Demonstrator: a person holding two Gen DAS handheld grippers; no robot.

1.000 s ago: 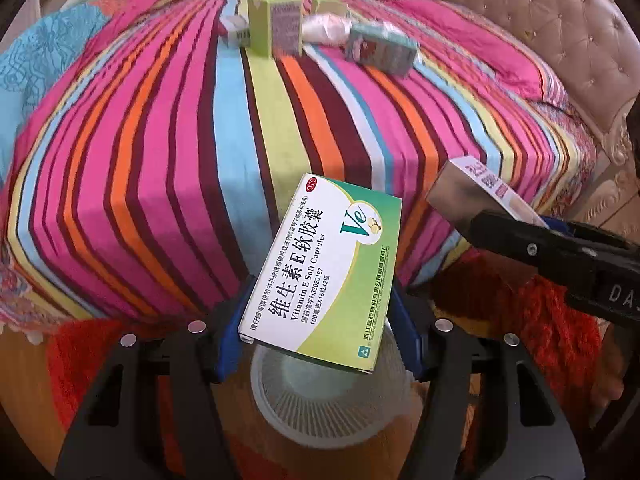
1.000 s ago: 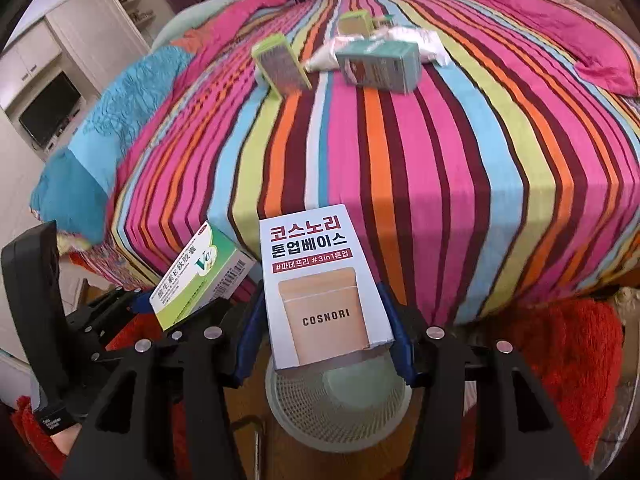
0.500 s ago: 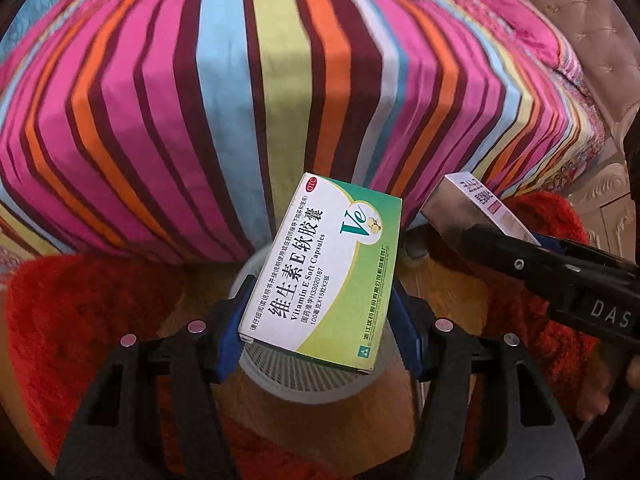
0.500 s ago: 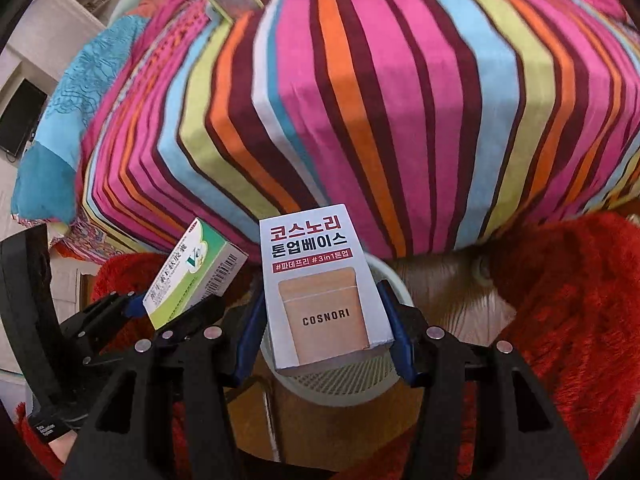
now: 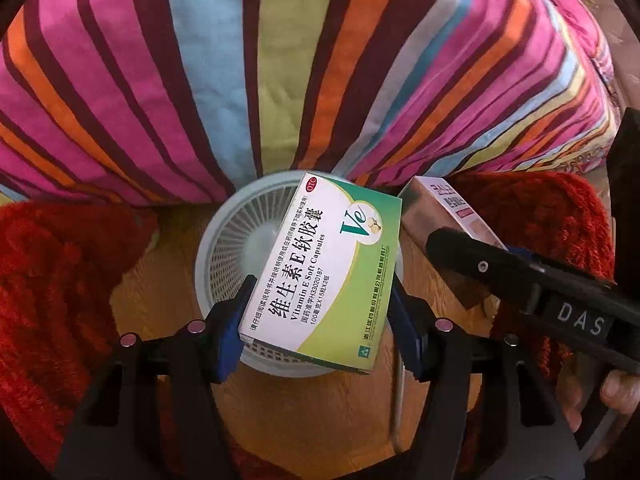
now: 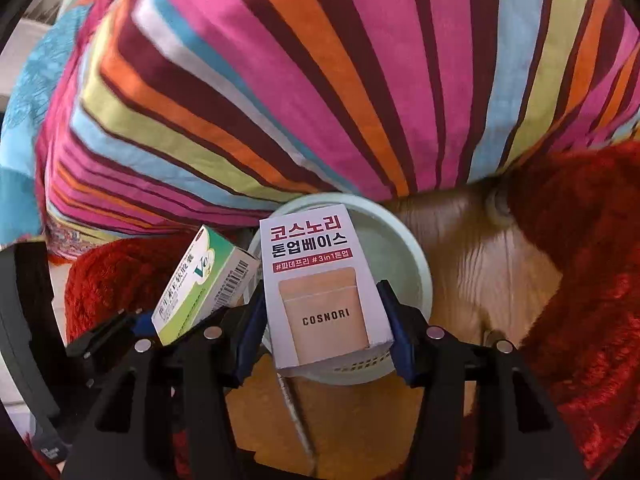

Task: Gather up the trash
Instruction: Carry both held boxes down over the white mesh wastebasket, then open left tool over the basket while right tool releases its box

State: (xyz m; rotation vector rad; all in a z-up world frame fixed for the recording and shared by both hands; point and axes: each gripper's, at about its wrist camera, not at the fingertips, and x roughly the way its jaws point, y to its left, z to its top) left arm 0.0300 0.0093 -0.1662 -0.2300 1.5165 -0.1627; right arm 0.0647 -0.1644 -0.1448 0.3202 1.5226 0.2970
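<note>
My left gripper, black with blue pads, holds a green-and-white box. My right gripper, same colours, holds a white box with a tan pouch picture. Below: pale slatted bin, red shaggy rug, pink, orange, blue, maroon striped bedspread.

Striped bedspread, red rug

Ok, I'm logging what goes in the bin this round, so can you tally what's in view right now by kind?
Cardboard boxes: 2, the green Vitamin E box held by the left gripper and the white Cosnori box held by the right gripper.
Waste baskets: 1, the pale basket on the floor below both boxes.
Red rugs: 2 patches.
Total: 5.
</note>
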